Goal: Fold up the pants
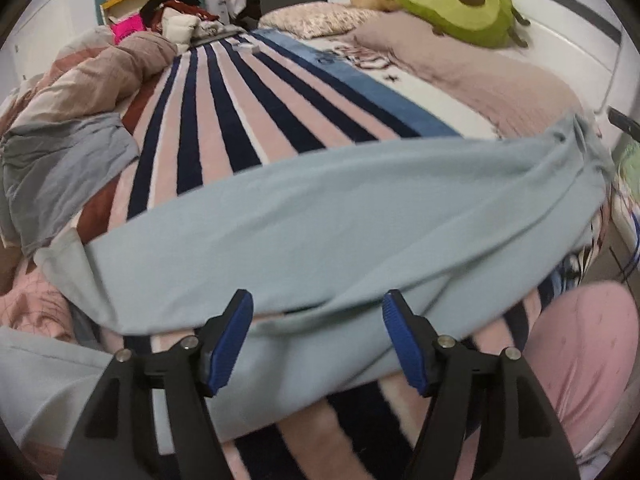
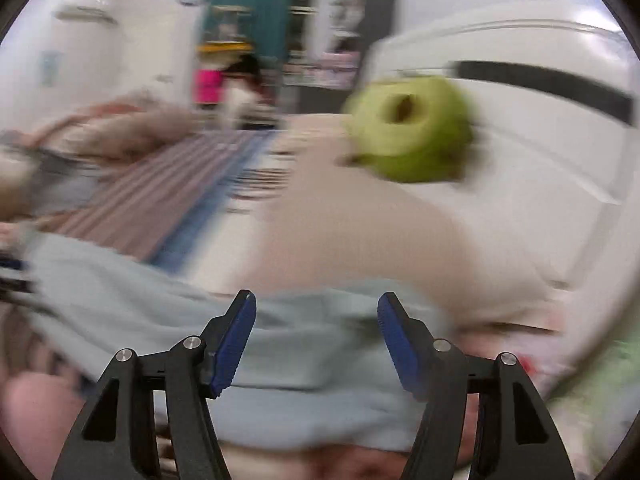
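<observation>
- The long pale blue-green soft-fabric pants [image 1: 304, 216] lie as a band across the middle of the left wrist view, on the pink, white and navy striped blanket [image 1: 248, 112] covering the bed; in the right wrist view they fill the lower centre, blurred.
- The left gripper [image 1: 318, 340], black with blue ribbed pads, stands wide at bottom centre, the pants' near edge between its fingers but not pinched.
- The right gripper [image 2: 316, 344] likewise stands wide over the cloth, gripping nothing.
- Both ends look released, so the step in hand is probably taking a new hold for the next fold.
- To do it well: seize both layers near the edge together, at matching spots, and carry the ends over evenly so the edges line up without wrinkles.
- No container shows clearly; the green avocado-shaped plush cushion [image 1: 456, 4] lies at upper right on the pillows.
</observation>
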`<state>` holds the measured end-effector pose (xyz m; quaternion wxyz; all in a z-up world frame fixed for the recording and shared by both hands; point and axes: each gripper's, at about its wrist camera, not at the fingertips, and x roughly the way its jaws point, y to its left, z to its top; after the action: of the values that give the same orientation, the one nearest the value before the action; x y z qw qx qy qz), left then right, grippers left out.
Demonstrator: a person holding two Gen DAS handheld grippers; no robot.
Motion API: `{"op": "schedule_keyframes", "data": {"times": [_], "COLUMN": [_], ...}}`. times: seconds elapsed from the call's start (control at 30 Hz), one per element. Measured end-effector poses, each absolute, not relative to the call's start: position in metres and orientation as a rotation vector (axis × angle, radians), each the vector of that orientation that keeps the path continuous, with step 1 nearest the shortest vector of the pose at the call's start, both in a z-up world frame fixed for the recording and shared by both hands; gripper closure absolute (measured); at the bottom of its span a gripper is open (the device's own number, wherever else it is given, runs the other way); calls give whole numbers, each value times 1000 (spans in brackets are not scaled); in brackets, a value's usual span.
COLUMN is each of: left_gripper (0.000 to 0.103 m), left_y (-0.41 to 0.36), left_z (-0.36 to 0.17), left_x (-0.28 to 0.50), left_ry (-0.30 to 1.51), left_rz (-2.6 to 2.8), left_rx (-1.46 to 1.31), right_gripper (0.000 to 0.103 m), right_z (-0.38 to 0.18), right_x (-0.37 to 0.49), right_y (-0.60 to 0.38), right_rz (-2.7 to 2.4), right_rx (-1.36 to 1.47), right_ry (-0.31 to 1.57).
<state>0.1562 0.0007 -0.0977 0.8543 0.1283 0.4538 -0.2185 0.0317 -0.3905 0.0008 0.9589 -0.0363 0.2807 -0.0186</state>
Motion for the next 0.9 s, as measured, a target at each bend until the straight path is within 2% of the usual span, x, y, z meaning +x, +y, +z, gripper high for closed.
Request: {"op": "schedule_keyframes", "data": {"times": [0.1,0.17,0.2,0.23,0.3,0.43,0.73,0.77,0.8,0.87,0.9], "left_gripper": [41,53,61,74,94,98,100,100,100,100,100], "left_y": [2,1,1,0,-3,-3,-3,-3,-5,-7,-7], "left_z": [-109,-114,-116,-117,-117,-112,-93,-91,-89,-86,-84], "left_x": [156,158,159,160,161,166,176,177,178,180,182], "left_ry": [978,984,987,988,985,959,887,881,873,861,857], "left_rz": [-444,-444,-452,-454,-436,-419,-386,-382,-379,-375,-374], "left_rx": [279,275,268,268,293,302,272,275,277,277,277], "right_gripper": [44,44,44,44,44,44,46,54,69,84,95], "right_z": [-22,-42,-54,-65,-83,-109,-125,-124,-122,-118,-117], "right_x": [62,79,88,96,109,123,130,130,130,132,134], "right_y": [-339,-304,-284,-266,-241,-207,-195,-196,-197,-198,-197], "right_rz": [237,370,443,503,590,704,624,610,602,603,599], "right_rx": [-70,-96,-114,-136,-182,-253,-399,-405,-417,-421,-424], "right_ry": [636,688,718,744,787,861,851,849,852,856,856]}}
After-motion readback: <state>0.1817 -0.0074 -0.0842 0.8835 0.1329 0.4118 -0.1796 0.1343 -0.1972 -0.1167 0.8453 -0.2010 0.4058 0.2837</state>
